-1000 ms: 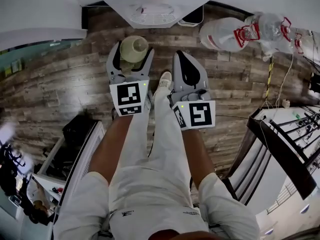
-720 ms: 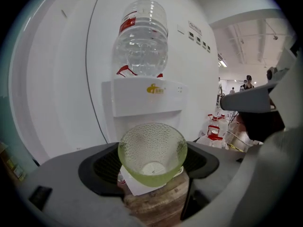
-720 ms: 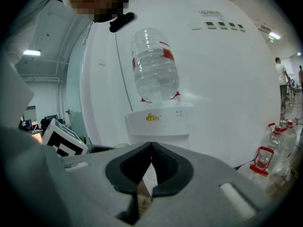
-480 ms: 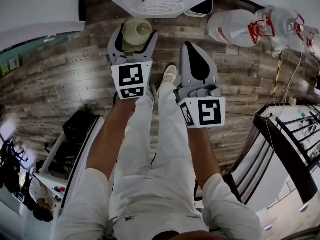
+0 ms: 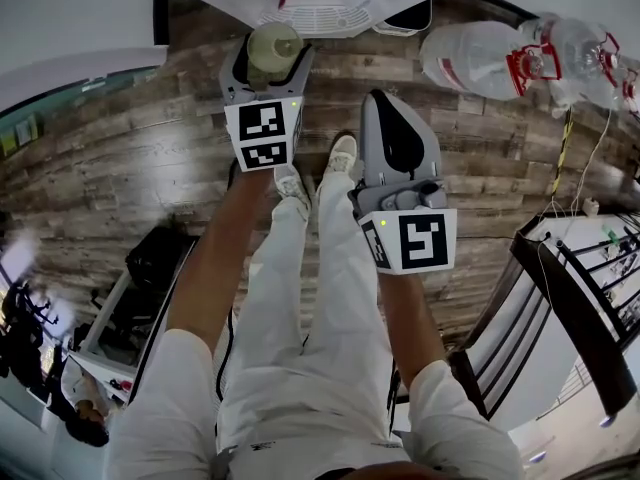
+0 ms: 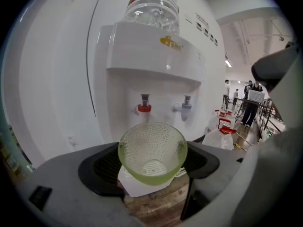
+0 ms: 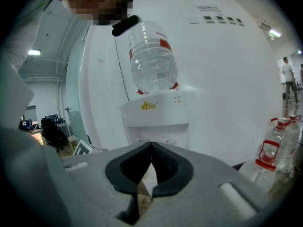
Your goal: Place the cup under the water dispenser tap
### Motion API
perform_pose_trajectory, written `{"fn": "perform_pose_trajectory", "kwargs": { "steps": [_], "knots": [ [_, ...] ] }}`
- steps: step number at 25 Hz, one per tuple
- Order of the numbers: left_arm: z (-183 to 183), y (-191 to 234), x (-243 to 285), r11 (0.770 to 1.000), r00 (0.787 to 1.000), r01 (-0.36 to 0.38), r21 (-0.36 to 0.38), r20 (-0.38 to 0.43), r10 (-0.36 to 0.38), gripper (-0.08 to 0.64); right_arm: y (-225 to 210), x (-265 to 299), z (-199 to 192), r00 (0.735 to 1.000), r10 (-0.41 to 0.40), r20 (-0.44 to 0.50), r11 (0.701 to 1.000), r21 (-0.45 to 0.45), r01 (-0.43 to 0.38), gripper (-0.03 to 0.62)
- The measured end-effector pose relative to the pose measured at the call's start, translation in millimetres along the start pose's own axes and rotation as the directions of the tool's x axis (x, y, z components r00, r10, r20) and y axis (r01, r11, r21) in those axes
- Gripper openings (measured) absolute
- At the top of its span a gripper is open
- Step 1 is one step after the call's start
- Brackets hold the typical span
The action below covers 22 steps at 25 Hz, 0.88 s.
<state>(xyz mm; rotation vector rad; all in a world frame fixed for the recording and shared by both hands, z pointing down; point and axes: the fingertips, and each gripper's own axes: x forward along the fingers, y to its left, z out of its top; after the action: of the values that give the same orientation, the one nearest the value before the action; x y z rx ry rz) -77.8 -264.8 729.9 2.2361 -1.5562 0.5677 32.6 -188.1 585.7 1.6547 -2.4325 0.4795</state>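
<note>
Cup [image 6: 152, 150], pale green, translucent, dimpled wall. It is held at the lower centre of the left gripper view and at the upper centre-left of the head view. It stands about upright with its long axis near vertical and its mouth upward, and its base shows through from inside. Nothing can be seen in it.

1. Floor [image 5: 130, 158] of dark wooden planks, filling the middle band of the head view.
2. White water dispenser [image 6: 156, 46], with a clear inverted bottle [image 7: 151, 56] seated on top. It fills the upper centre of both gripper views. Its white drip grille [image 5: 315, 18] lies just beyond the cup in the head view.
3. Large clear water bottles with red handles [image 5: 490, 58], lying on the floor at the upper right, well apart from the cup. Their contents cannot be made out.
4. Person's white trousers and white shoes [image 5: 340, 155], centre of the head view, between the two grippers.
5. Right gripper [image 5: 388, 100], grey, right of centre. Its jaws meet at the tips and hold nothing.
6. Left gripper [image 5: 268, 56], grey. Its jaws are spread wide, with one dark pad pressed against each side of the cup.
7. Red tap [image 6: 144, 107] and pale grey tap [image 6: 184, 105], side by side in the dispenser's recess. Both sit above the cup in the left gripper view, and the red one is nearer its line.
</note>
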Motion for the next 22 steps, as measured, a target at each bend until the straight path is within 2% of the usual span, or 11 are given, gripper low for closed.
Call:
{"fn": "perform_pose_trajectory", "kwargs": {
  "steps": [10, 22],
  "knots": [
    [-20, 9, 35, 0.999, 1.000, -0.015, 0.036, -0.021, 0.016, 0.376, -8, 5, -10, 1.000, 0.006, -0.020, 1.000, 0.002, -0.006, -0.002],
    [-30, 5, 76, 0.997, 1.000, 0.000, 0.077, -0.014, 0.001, 0.377, -17, 8, -16, 0.999, 0.001, -0.036, 1.000, 0.004, -0.001, -0.002]
  ]
}}
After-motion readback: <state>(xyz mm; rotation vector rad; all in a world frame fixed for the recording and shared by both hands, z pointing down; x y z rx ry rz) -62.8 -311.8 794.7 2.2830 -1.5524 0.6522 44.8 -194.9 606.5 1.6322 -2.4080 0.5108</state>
